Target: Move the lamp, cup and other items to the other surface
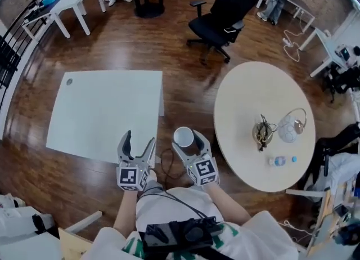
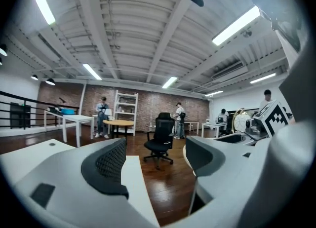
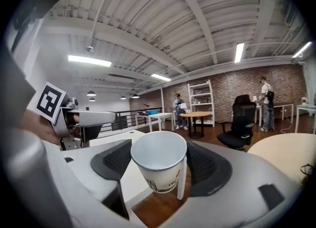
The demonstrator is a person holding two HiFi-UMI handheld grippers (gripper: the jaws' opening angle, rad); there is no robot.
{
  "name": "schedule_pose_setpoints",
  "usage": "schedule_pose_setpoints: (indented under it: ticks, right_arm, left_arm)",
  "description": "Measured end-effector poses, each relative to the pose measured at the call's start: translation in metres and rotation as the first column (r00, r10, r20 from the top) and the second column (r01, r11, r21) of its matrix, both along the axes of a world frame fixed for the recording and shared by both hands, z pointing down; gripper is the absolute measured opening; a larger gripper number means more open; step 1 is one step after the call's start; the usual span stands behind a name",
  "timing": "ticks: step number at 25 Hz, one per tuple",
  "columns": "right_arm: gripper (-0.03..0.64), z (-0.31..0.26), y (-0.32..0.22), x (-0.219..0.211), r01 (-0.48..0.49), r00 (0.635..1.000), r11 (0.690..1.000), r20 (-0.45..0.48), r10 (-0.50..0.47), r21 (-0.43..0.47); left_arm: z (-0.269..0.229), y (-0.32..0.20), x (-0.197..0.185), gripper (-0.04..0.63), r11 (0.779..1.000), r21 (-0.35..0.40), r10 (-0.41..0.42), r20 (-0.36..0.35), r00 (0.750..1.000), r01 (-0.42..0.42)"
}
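The cup (image 3: 160,172) is held upright, mouth up, between the fingers (image 3: 116,160) of the right gripper (image 1: 189,145). Both pads are clamped on its wall just below the rim. It hangs over the wood floor (image 1: 185,84), in the gap between the two surfaces. Its inside looks empty.

The governing relation is this: the square white surface (image 1: 101,112) lies ahead and to the left of the cup, with its near right corner closest. The round surface (image 1: 247,118) lies to the right. The cup's long axis is vertical, so set-down probably calls for a level carry leftward, then a lowering.

The left gripper (image 1: 139,139) stands just beside the right one and nearer the square surface's front edge. Its fingers are apart with nothing between them.

The lamp (image 1: 289,126), a small bottle (image 1: 278,161) and a dark tangled item (image 1: 262,132) remain on the round surface, well apart from both grippers.

- The cup's base is hidden in the head view.
- Its print is unreadable.
- The tangled item cannot be identified.
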State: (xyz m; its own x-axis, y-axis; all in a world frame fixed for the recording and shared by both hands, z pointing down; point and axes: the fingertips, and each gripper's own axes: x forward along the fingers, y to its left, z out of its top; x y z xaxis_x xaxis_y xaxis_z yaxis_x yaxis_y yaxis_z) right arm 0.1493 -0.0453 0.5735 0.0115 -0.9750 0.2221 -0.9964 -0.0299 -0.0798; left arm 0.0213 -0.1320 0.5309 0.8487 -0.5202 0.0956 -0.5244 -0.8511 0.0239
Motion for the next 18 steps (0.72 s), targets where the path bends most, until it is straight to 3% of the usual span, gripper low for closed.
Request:
schedule_pose_setpoints:
  ticks: [4, 8, 13, 18]
  right_arm:
    - [0.368, 0.006, -0.057, -0.05, 0.145, 0.989, 0.989, 0.012, -0.145, -0.019]
    - [0.368, 0.017, -0.111, -0.103, 0.272, 0.962, 0.962, 0.035, -0.271, -0.017]
    - [0.368, 0.027, -0.178, -0.178, 0.393, 0.919, 0.919, 0.057, -0.391, -0.031]
    - [0.368, 0.039, -0.256, -0.26, 0.518, 0.855, 0.854, 0.01, -0.518, -0.038]
  left_arm:
    - [0.003, -0.031, -0.058, 0.365, 0.99, -0.021, -0.14, 0.011, 0.99, 0.141]
    - [0.001, -0.051, -0.117, 0.365, 0.965, -0.023, -0.262, 0.035, 0.964, 0.263]
    - [0.009, -0.073, -0.193, 0.365, 0.919, -0.025, -0.391, 0.054, 0.919, 0.393]
    - [0.023, -0.089, -0.263, 0.365, 0.866, -0.028, -0.496, 0.072, 0.866, 0.499]
